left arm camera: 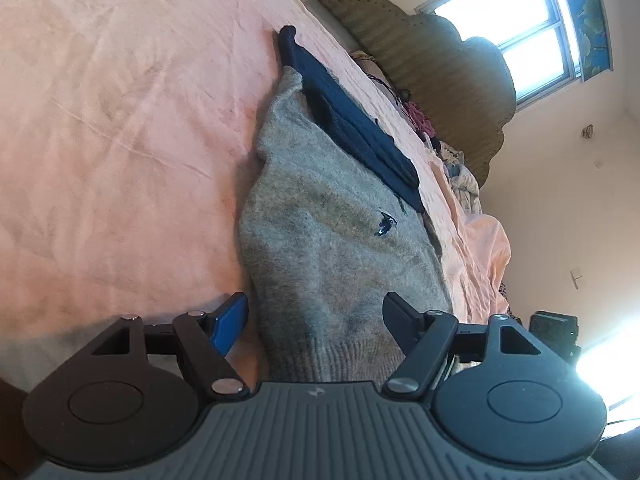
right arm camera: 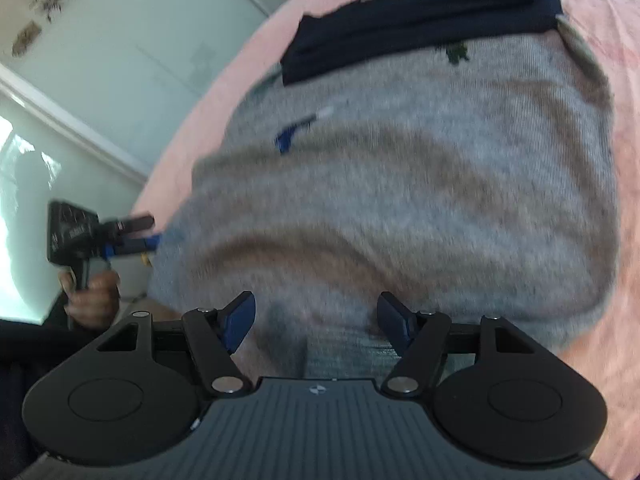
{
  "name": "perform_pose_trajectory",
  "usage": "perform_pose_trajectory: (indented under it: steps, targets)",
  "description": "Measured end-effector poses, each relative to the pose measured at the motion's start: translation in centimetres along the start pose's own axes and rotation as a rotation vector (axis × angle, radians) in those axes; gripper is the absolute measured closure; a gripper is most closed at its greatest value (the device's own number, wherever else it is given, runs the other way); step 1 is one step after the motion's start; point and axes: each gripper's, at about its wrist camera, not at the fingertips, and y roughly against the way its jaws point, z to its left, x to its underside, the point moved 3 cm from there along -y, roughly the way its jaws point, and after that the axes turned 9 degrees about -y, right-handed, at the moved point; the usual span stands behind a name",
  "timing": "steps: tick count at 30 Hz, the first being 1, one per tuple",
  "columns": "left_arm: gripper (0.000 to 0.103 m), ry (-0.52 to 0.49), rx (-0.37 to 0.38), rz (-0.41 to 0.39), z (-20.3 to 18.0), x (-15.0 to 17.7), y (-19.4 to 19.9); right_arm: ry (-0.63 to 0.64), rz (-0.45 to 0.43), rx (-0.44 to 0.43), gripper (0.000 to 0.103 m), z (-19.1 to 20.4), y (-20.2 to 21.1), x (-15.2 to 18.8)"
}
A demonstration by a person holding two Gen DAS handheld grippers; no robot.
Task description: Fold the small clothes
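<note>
A grey knit sweater (left arm camera: 328, 240) with a small dark blue emblem lies on the pink bed sheet (left arm camera: 120, 120), with a folded dark navy garment (left arm camera: 352, 120) on its far end. My left gripper (left arm camera: 316, 316) is open, its fingers either side of the sweater's ribbed hem. In the right wrist view the sweater (right arm camera: 400, 200) fills the frame, with the navy garment (right arm camera: 420, 28) at the top. My right gripper (right arm camera: 316, 316) is open over the ribbed hem. The left gripper (right arm camera: 140, 234) shows at the sweater's left edge, held by a hand.
A padded headboard (left arm camera: 440, 72) and a pile of crumpled clothes (left arm camera: 452, 160) lie at the bed's far end, under a bright window (left arm camera: 520, 32). A pale wall (right arm camera: 120, 60) stands beyond the bed edge in the right wrist view.
</note>
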Motion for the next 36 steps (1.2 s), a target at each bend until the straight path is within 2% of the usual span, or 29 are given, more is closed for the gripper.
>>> perform_pose_trajectory:
  steps: [2,4,6,9,11,14,16,18,20,22,23,26,29,33,36]
  targets:
    - [0.029,-0.007,-0.032,-0.008,0.6,0.1,1.4,0.019,0.054,0.068,0.030,-0.1,2.3,2.0]
    - [0.029,0.002,-0.040,-0.012,1.0,0.1,1.8,0.023,0.063,0.185,0.026,-0.7,4.7,3.8]
    - [0.029,0.029,-0.041,-0.012,1.5,0.3,1.3,-0.027,0.023,0.217,0.025,-1.9,6.9,4.8]
    - [0.029,0.055,-0.005,-0.034,1.3,0.3,0.1,-0.122,-0.102,0.198,0.012,-3.8,8.4,4.6]
    - [0.028,0.087,0.047,-0.036,1.1,0.4,-0.7,-0.232,-0.163,0.144,0.011,-5.5,8.3,4.3]
    - [0.028,0.126,0.127,-0.022,0.7,0.4,-2.0,-0.367,-0.189,-0.022,0.015,-7.7,6.8,3.7]
    - [0.028,0.192,0.231,-0.019,0.9,0.6,-2.5,-0.380,-0.189,-0.102,0.016,-7.5,6.1,3.4]
    - [0.029,0.261,0.286,-0.032,1.4,0.9,-2.7,-0.369,-0.170,-0.148,0.020,-7.1,5.5,3.5]
    - [0.029,0.271,0.289,-0.047,1.4,1.1,-2.6,-0.369,-0.151,-0.168,0.023,-7.0,5.0,3.8]
    - [0.029,0.268,0.286,-0.072,1.1,1.2,-2.1,-0.387,-0.170,-0.190,0.024,-7.3,5.2,4.2]
    - [0.030,0.253,0.282,-0.086,0.8,1.0,-1.6,-0.400,-0.177,-0.194,0.028,-7.5,5.3,4.3]
    - [0.030,0.154,0.272,-0.146,-0.4,-0.5,-0.2,-0.418,-0.193,-0.196,0.036,-7.9,5.6,4.7]
    - [0.029,0.069,0.205,-0.118,-1.1,-1.7,-0.3,-0.418,-0.193,-0.200,0.036,-8.1,5.2,4.7]
    - [0.031,0.124,0.086,-0.041,1.3,-1.0,-1.7,-0.412,-0.185,-0.198,0.034,-7.9,4.9,4.4]
    - [0.031,0.141,0.094,-0.082,1.9,-0.7,-0.9,-0.412,-0.186,-0.198,0.033,-7.9,4.8,4.4]
